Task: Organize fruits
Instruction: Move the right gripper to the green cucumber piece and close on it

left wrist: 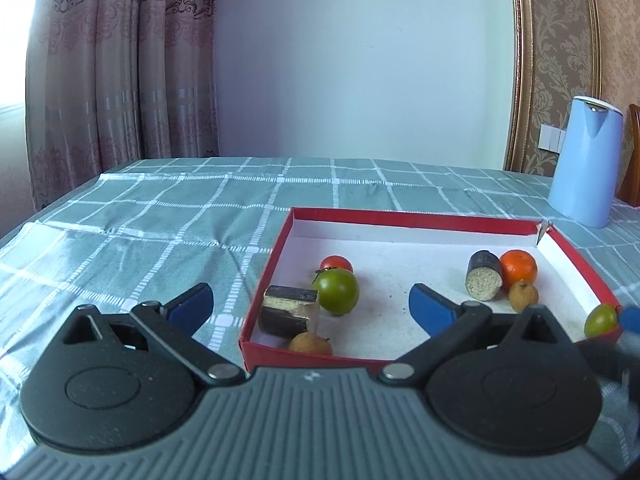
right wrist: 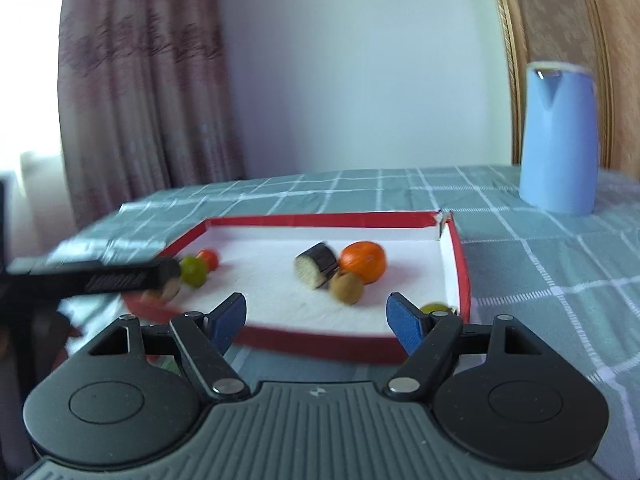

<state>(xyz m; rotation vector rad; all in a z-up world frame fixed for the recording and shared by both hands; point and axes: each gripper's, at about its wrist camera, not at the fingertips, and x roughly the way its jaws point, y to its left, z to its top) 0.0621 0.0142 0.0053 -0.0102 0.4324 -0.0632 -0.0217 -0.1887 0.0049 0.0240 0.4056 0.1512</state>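
Both grippers hover at the near edge of a shallow red box (left wrist: 416, 222) on the checked tablecloth (left wrist: 160, 216), probably to choose a fruit. The left gripper (left wrist: 310, 308) has its jaws spread wide and empty, straddling the box's near-left corner; the right gripper (right wrist: 316, 320) is likewise parted and holds nothing. Inside, fruits lie in two loose clusters: at left a green tomato (left wrist: 338, 291), a red tomato (left wrist: 337, 264), a cut dark cane piece (left wrist: 289, 316) and a longan (left wrist: 310, 344); at right a tangerine (left wrist: 519, 267), a second cane piece (left wrist: 484, 281) and another longan (left wrist: 523, 296) (touching one another). A blue kettle (left wrist: 584, 166) stands far right, outside the box.
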